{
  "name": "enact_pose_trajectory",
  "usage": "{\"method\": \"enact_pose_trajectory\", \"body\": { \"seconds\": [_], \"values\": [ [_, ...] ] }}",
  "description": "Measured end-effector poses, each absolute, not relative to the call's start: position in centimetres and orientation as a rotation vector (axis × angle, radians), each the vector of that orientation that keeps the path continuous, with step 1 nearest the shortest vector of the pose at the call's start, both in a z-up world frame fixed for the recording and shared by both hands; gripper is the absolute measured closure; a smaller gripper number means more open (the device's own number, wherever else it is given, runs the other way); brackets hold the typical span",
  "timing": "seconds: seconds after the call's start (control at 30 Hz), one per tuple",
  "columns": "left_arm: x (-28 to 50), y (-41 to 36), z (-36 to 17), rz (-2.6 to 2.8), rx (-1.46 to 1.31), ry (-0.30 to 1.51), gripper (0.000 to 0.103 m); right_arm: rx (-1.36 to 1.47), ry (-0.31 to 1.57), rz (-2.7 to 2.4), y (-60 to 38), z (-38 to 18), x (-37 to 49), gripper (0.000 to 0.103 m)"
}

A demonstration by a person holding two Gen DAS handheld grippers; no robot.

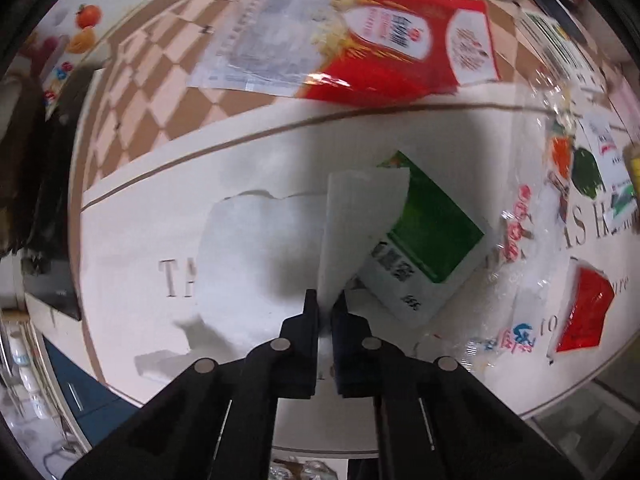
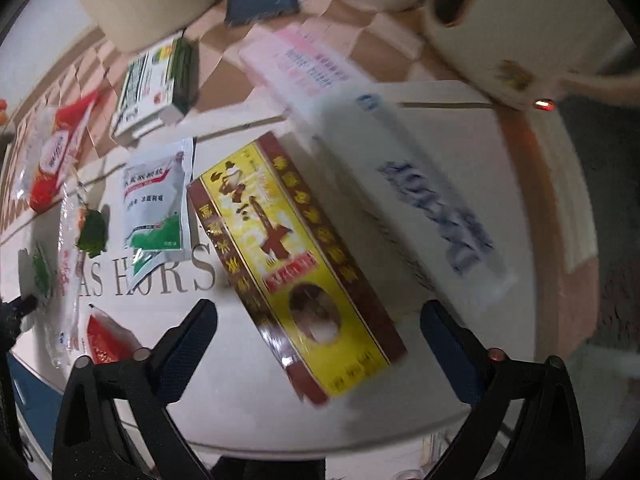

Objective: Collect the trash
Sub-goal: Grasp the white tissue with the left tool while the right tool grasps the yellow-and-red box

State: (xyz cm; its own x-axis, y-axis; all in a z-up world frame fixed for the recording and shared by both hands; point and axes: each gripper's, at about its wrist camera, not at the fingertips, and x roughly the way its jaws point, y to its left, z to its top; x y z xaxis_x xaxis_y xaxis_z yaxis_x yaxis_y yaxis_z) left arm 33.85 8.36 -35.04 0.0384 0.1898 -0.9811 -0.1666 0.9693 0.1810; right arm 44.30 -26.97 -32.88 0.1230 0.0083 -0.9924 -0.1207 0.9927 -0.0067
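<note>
My left gripper [image 1: 329, 304] is shut on a white sheet of paper [image 1: 358, 224] and holds it above the white table [image 1: 168, 184]. A torn white tissue [image 1: 256, 264] lies under it, and a green-and-white packet [image 1: 424, 236] lies just to its right. My right gripper [image 2: 318, 314] is open above a yellow-and-brown box [image 2: 288, 256], with one finger on each side of it. A white box with blue lettering [image 2: 420, 200] lies to its right.
A red-and-clear bag [image 1: 360, 40], a clear wrapper [image 1: 532, 216] and a red sachet [image 1: 584, 312] lie around the left gripper. A white-green sachet [image 2: 158, 200], a green-white box [image 2: 154, 88], a pink box [image 2: 304, 68] and a paper roll [image 2: 516, 16] lie beyond the right gripper.
</note>
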Motion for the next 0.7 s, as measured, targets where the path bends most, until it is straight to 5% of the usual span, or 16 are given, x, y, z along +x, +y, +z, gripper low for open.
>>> {"method": "enact_pose_trajectory", "body": {
  "seconds": [0.07, 0.1, 0.17, 0.2, 0.23, 0.63, 0.7],
  "values": [
    [33.2, 8.8, -34.3, 0.3, -0.005, 1.484, 0.101, -0.148, 1.431, 0.088, -26.1, -33.6, 44.7, 0.011],
    [32.6, 9.0, -33.6, 0.319, -0.018, 1.464, 0.101, -0.176, 1.411, 0.099, -25.5, -33.9, 44.8, 0.033],
    [31.8, 9.4, -32.4, 0.344, -0.037, 1.433, 0.101, -0.159, 1.384, 0.128, -24.9, -33.6, 44.8, 0.06],
    [31.4, 9.5, -31.7, 0.35, -0.056, 1.417, 0.101, -0.165, 1.374, 0.132, -24.6, -33.5, 44.8, 0.084],
    [31.3, 9.5, -31.2, 0.355, -0.07, 1.402, 0.101, -0.148, 1.367, 0.148, -24.3, -33.4, 44.7, 0.095],
    [28.1, 9.4, -23.3, 0.342, -0.139, 1.205, 0.101, 0.142, 1.322, 0.303, -23.9, -27.5, 39.2, 0.098],
    [28.2, 9.8, -23.5, 0.338, -0.148, 1.206, 0.101, 0.132, 1.342, 0.306, -23.5, -27.4, 39.0, 0.092]
  ]
}}
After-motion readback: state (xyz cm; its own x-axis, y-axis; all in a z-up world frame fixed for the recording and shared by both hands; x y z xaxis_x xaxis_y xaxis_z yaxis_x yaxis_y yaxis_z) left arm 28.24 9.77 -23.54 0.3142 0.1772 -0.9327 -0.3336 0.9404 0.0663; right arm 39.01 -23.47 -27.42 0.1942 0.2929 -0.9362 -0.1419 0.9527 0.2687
